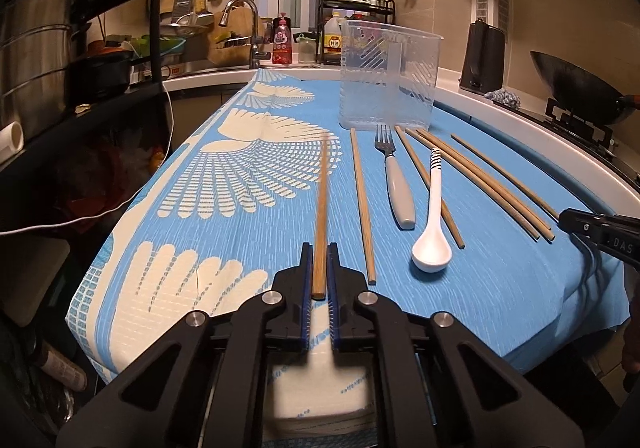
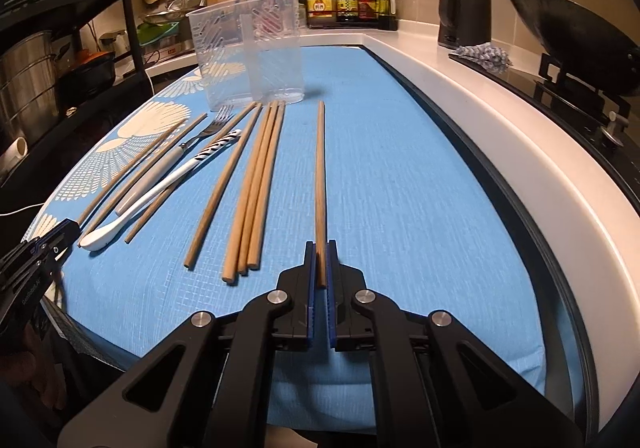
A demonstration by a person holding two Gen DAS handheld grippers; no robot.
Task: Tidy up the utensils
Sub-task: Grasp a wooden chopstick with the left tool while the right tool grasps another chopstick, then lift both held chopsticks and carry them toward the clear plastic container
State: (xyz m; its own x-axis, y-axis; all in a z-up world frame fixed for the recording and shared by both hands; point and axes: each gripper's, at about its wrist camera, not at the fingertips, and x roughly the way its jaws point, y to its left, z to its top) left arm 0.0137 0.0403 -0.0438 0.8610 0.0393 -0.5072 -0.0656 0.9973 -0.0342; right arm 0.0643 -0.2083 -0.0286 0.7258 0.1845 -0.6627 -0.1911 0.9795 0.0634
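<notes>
Evidently both tools are pinching chopsticks by their near ends: the left gripper [image 1: 319,268] clamps the leftmost chopstick [image 1: 322,203], the right gripper [image 2: 320,266] the rightmost chopstick [image 2: 320,167]. Lift each tip-first and keep it level — the clear holder [image 1: 388,75] stands toward the blue cloth's [image 2: 400,207] far edge, beyond the fork [image 1: 394,175] and spoon [image 1: 433,215].

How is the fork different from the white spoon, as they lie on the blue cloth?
The fork has metal tines and a grey handle; the white spoon is one white piece with black stripes on its handle end. The fork's tines point to the clear container; the spoon's bowl points away. Both lie flat between chopsticks.
</notes>
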